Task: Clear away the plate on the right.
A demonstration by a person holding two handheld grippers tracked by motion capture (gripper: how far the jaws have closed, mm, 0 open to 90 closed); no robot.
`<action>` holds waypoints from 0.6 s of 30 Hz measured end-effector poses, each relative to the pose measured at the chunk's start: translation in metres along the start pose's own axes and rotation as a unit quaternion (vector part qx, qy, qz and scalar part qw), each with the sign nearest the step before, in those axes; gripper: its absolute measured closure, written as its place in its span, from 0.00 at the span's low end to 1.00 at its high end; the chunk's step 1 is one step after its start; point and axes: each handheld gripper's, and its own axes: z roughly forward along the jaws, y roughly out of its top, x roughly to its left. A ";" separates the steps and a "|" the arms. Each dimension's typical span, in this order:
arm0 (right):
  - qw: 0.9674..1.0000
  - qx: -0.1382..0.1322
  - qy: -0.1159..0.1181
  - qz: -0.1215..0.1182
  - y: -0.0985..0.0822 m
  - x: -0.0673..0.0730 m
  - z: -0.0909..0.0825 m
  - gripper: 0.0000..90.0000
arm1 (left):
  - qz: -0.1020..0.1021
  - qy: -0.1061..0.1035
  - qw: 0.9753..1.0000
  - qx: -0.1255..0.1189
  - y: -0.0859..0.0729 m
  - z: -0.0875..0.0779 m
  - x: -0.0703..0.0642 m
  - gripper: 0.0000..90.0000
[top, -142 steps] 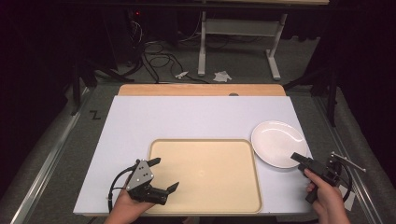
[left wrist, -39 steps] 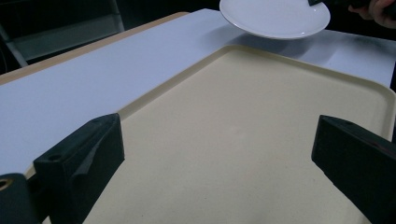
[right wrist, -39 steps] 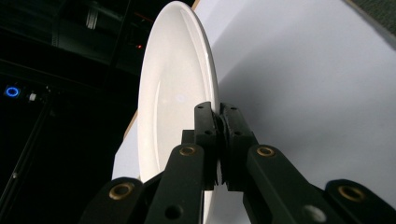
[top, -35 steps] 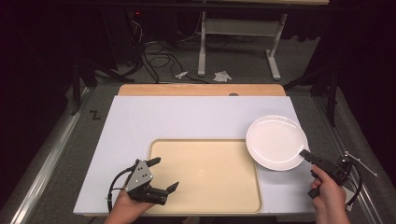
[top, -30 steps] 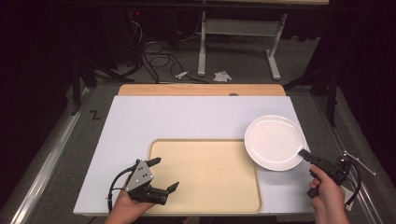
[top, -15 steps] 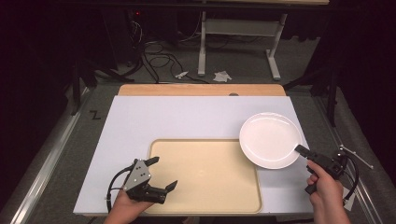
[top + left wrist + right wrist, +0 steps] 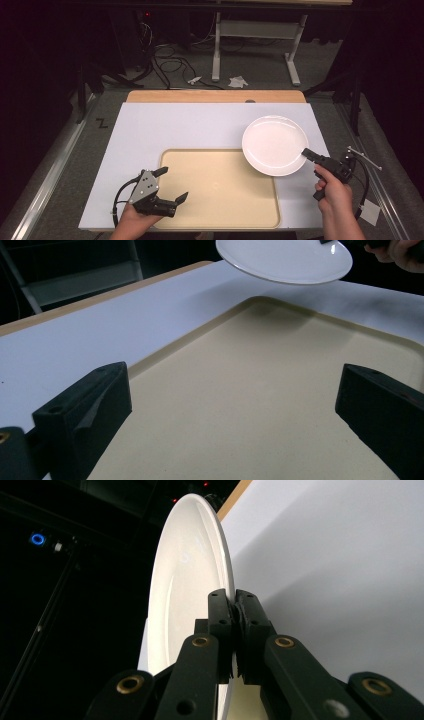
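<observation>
Right gripper (image 7: 306, 153) pinches the near-right rim of the white plate (image 7: 274, 144), jaws clamped tight on its edge (seen edge-on in the right gripper view). Plate held clear of the white board (image 7: 200, 127), hanging over the far right corner of the beige tray (image 7: 220, 195). Left gripper (image 7: 172, 185) rests at the tray's near left edge, jaws wide apart, holding nothing.

The tray (image 7: 220, 200) lay on the mat (image 7: 150, 130) at its near edge, between the two grippers. The left gripper (image 7: 167, 187) sat at the tray's left rim. The plate (image 7: 275, 145) was held above the tray's far right corner, the right gripper (image 7: 306, 153) clamped on its near right edge
</observation>
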 end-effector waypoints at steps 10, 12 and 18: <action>0.999 0.028 0.031 -0.021 -0.023 0.014 0.012 0.99 | 0.004 0.015 1.000 -0.019 0.003 -0.003 -0.001 0.00; 0.999 0.032 0.033 -0.024 -0.025 0.017 0.014 0.99 | 0.005 0.014 1.000 -0.017 0.003 -0.003 -0.001 0.00; 0.998 0.046 0.039 -0.032 -0.032 0.025 0.019 0.99 | 0.007 0.011 1.000 -0.016 0.003 -0.003 -0.002 0.00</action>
